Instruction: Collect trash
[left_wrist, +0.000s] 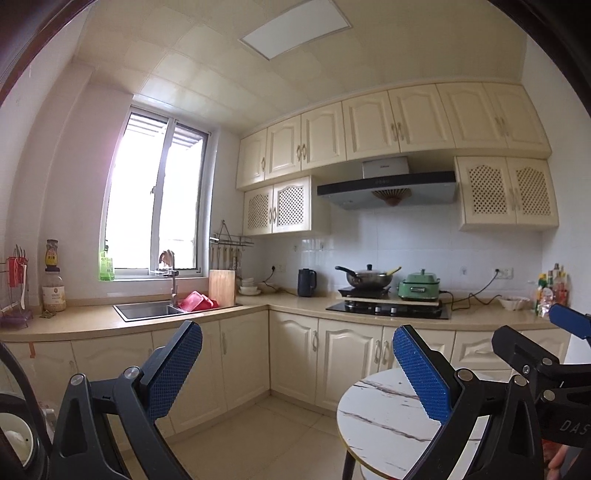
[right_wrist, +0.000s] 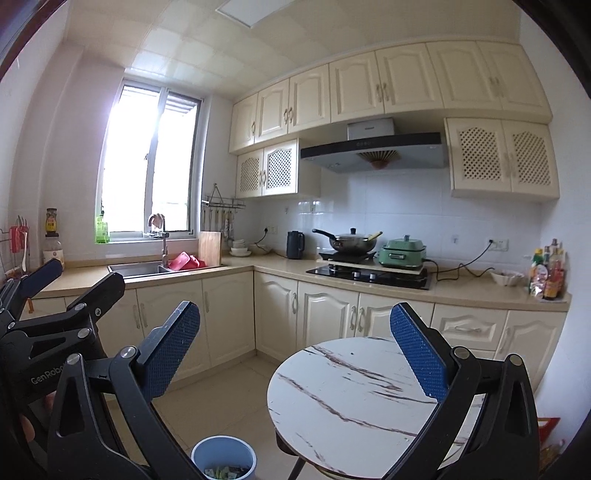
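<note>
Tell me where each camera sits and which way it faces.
Left wrist: on the left tongs, facing the kitchen; the right tongs show at right.
Right wrist: on the right tongs, facing the kitchen above the table and bin; the left tongs show at left.
Shared: sink, stove, table.

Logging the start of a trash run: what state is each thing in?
Left claw: open, holding nothing.
Right claw: open, holding nothing.
Trash bin: uncovered, scraps inside.
Round table: top bare where visible.
Wok: lidded, on the hob.
Upper cabinets: doors shut.
Sink: contents cannot be told.
</note>
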